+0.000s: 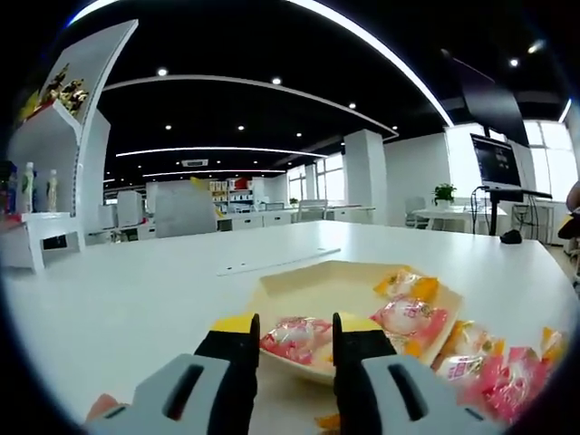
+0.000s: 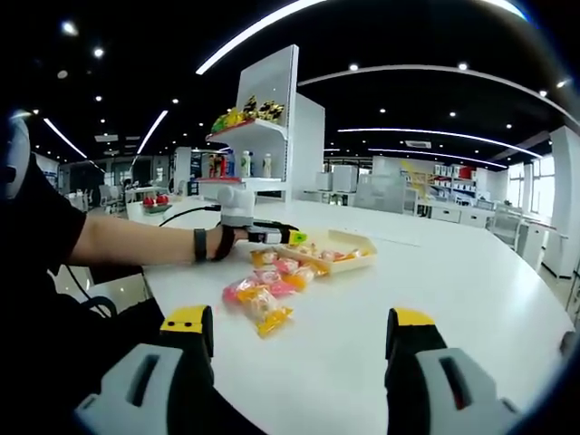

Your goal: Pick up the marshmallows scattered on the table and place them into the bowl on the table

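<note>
A shallow beige bowl (image 1: 308,285) sits on the white table (image 1: 136,290). My left gripper (image 1: 295,333) is shut on a pink wrapped marshmallow (image 1: 292,341), held over the bowl's near rim. An orange marshmallow (image 1: 408,285) and a pink one (image 1: 413,319) lie in the bowl. More wrapped marshmallows (image 1: 494,372) lie on the table to its right. In the right gripper view, a hand holds the left gripper (image 2: 292,237) at the bowl (image 2: 349,246), with the loose marshmallows (image 2: 263,292) in front. My right gripper (image 2: 299,326) stands open over bare table, well short of them.
A white display shelf (image 2: 263,136) with bottles and snacks stands beyond the table. A person's arm (image 2: 136,243) reaches in from the left. A monitor on a stand (image 1: 497,163) is off to the right. The table edge (image 2: 172,299) runs near the marshmallows.
</note>
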{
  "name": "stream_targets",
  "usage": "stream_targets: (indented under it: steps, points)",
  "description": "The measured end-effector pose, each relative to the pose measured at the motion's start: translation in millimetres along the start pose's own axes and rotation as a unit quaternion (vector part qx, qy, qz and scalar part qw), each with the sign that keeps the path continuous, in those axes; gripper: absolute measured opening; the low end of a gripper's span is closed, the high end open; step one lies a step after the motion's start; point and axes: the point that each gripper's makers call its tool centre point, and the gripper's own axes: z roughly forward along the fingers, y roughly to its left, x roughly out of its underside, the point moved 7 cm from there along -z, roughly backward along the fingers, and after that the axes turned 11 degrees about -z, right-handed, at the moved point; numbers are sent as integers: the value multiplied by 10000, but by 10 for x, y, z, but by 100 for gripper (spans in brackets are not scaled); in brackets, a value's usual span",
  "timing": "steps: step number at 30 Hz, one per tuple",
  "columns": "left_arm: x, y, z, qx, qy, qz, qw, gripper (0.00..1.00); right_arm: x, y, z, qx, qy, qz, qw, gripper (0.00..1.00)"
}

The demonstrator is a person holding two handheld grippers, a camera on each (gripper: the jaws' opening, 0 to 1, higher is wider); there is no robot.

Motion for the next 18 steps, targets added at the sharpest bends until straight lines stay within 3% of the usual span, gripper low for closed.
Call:
stream_targets:
  steps: [6, 11, 14, 16, 18]
  points:
    - [-8, 35, 16, 109, -1, -180, 9998, 38, -44, 16, -4, -9, -39, -42, 10000, 75]
    - [3, -13, 18, 313, 42, -227, 9992, 63, -48, 17, -7, -17, -21, -74, 10000, 74]
    - [-15, -43, -2, 391, -51, -191, 9990, 71, -61, 13, -21, -19, -52, -72, 10000, 75]
    - [-89, -49, -33, 375, -403, -67, 9985, 74, -63, 2, -32, 5, -72, -66, 10000, 75]
    - [-85, -51, -47, 380, -395, -125, 9984, 80, -53, -32, -44, 21, -72, -53, 10000, 75]
